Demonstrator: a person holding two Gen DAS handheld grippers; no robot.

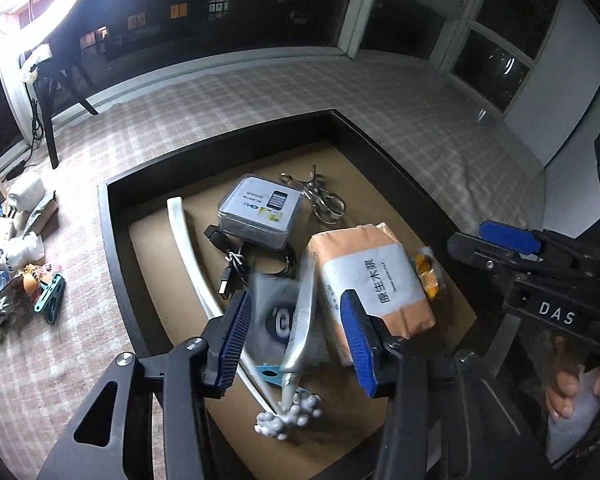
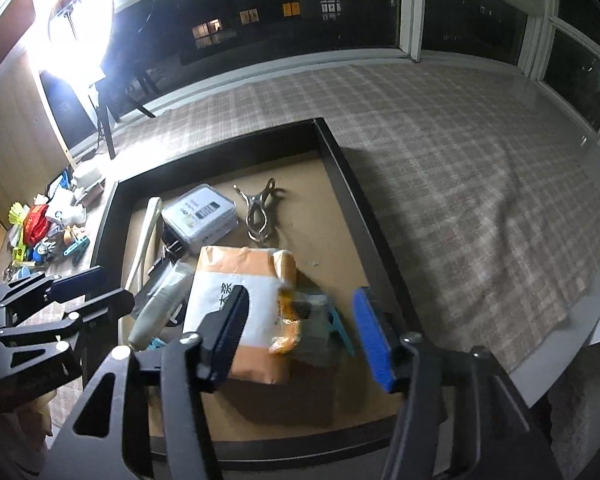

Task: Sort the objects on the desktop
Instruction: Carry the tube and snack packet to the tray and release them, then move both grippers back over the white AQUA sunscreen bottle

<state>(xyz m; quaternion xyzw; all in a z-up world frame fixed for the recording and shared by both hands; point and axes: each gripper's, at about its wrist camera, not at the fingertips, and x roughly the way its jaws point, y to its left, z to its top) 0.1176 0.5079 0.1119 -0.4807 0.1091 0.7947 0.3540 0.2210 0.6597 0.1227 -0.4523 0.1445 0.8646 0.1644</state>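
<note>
Your left gripper (image 1: 298, 330) stood apart over the silvery cat-paw-ended stick (image 1: 296, 344) in the black-rimmed tray (image 1: 112, 240), your right gripper (image 2: 304, 334) likewise apart; it looked light and slippery (grip mid-shaft).

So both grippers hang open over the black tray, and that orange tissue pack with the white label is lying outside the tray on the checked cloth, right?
Not quite. The orange tissue pack lies inside the black tray, as the right wrist view shows. The left gripper and right gripper are open over it.
</note>
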